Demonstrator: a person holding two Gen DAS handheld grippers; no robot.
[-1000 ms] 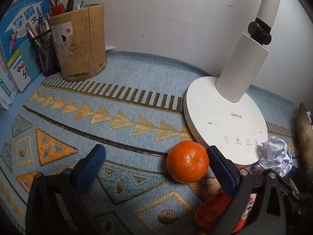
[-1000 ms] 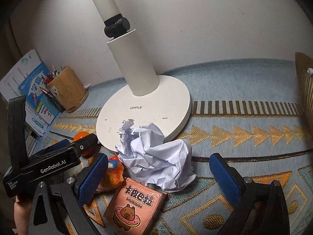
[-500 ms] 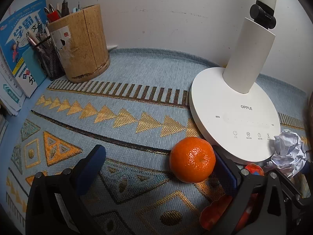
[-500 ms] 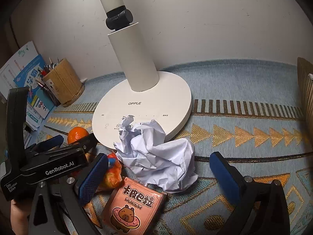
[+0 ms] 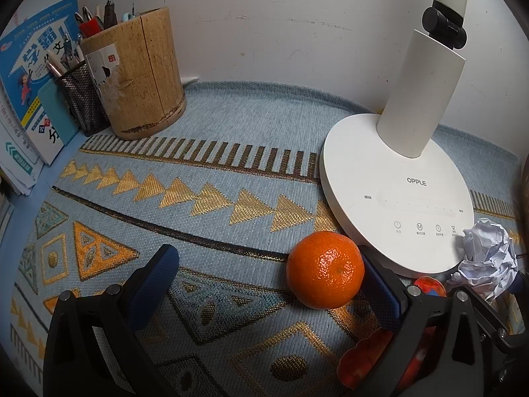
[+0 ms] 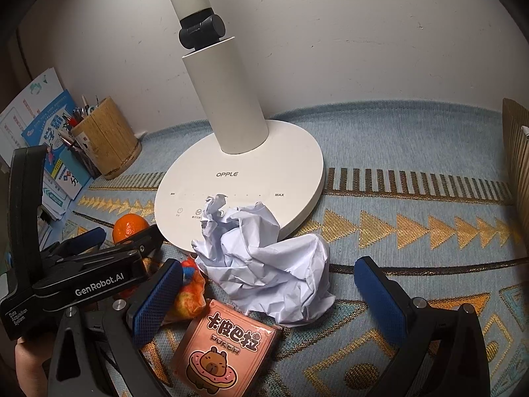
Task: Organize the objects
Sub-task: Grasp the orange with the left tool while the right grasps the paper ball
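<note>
A patterned blue mat (image 5: 211,152) covers the surface, bearing lamp base (image 5: 390,195), orange (image 5: 325,274), crumpled paper (image 6: 264,264), bamboo holder (image 5: 142,76) upper left.

On the round white base of the desk lamp (image 6: 264,172) we read the brand "OPPLE". Below it runs a dimmer line marked "MIN" at one end and "MAX" at the other, then a row of small round button icons with captions too tiny to read.

The black body of the left claw (image 6: 82,278) carries "GenRobot.AI" in white, and small print on its side reads "Data Acquisition System".

The pink card box (image 6: 224,347) shows Chinese characters "卡皮巴拉" over the word "POKER", above a cartoon capybara in a doughnut.

The blue workbook (image 5: 29,76) leaning at the left shows large Chinese characters, "学霸"; its smaller print is illegible.
</note>
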